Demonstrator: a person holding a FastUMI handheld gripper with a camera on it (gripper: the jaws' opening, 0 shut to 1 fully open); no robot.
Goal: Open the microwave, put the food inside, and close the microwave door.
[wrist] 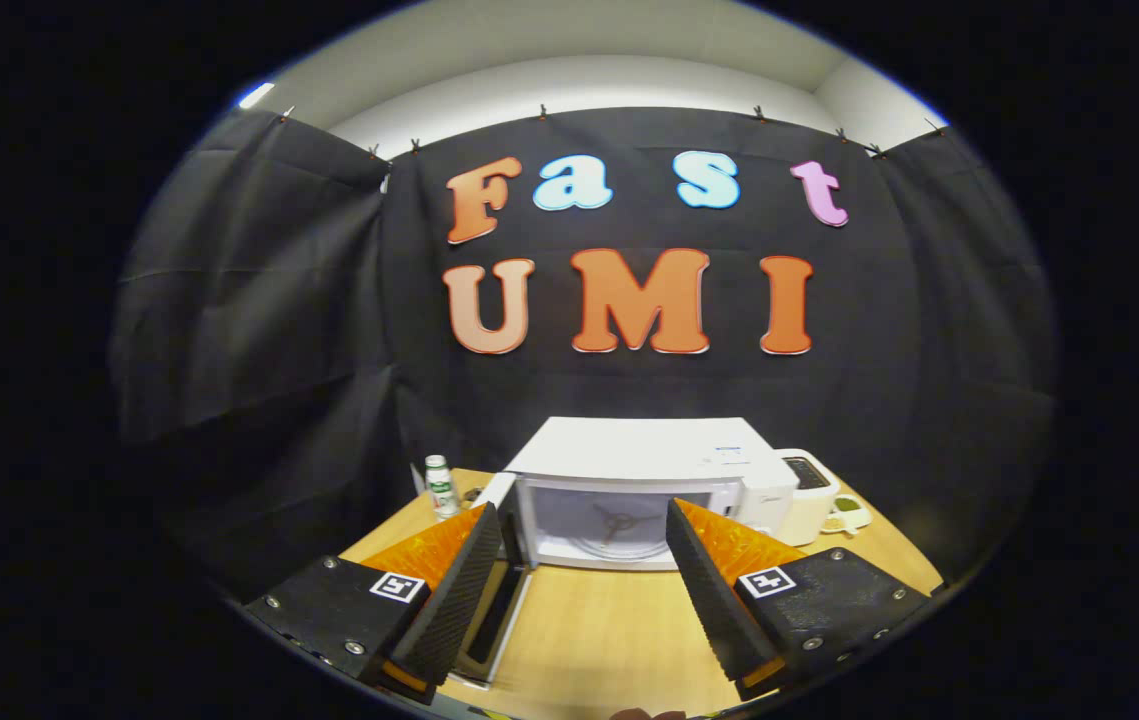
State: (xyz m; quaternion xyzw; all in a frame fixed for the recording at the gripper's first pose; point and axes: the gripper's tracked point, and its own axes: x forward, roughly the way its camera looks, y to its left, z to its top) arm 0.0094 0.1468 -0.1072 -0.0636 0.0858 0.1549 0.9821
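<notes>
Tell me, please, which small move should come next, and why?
Probably carry the open, empty gripper toward the food dish beside the toaster. The microwave already stands open, its door swung out by one finger, the cavity bare, and the jaws wide apart holding nothing.
</notes>
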